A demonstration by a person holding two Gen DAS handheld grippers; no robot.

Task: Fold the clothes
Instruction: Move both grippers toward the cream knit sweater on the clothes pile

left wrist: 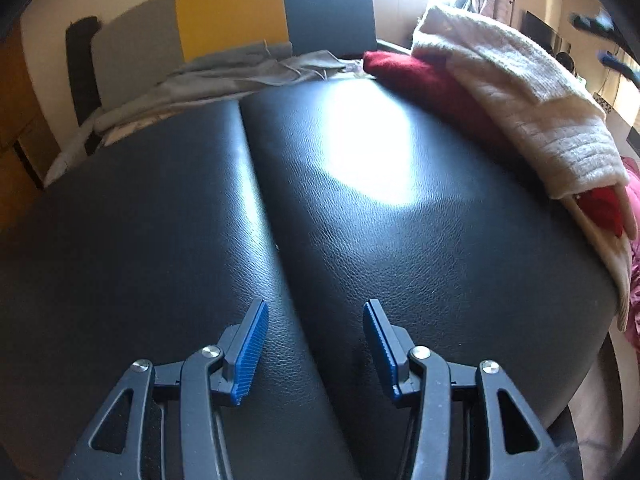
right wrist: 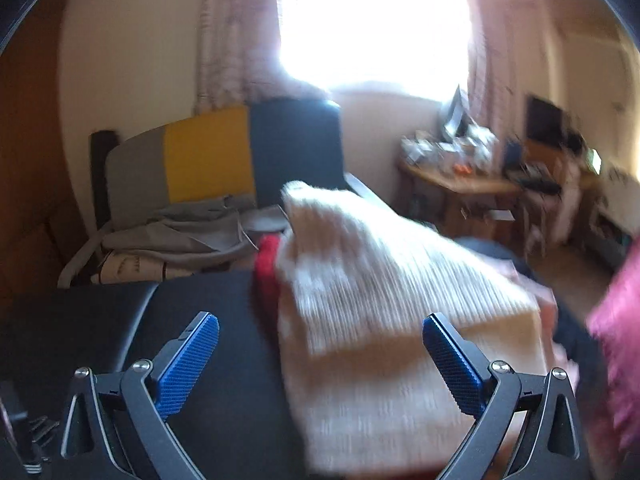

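Folded cream ribbed knit sweater (left wrist: 520, 104) lying on a dark red knit garment (left wrist: 420, 80) at the right edge of the black leather surface (left wrist: 320, 220). Left gripper (left wrist: 316, 344) released, jaws apart over bare leather. Right gripper (right wrist: 320, 364) spread wide, holding nothing, just before the sweater. Beyond, crumpled grey cloth (left wrist: 224, 76) against grey, yellow and dark cushions (left wrist: 232, 20); bright window (right wrist: 376, 20), cluttered wooden desk (right wrist: 460, 184).

A cream ribbed knit (left wrist: 520, 92) is seen over a dark red garment (left wrist: 424, 80); grey clothes (left wrist: 224, 76) are shown on black grained leather (left wrist: 360, 240).
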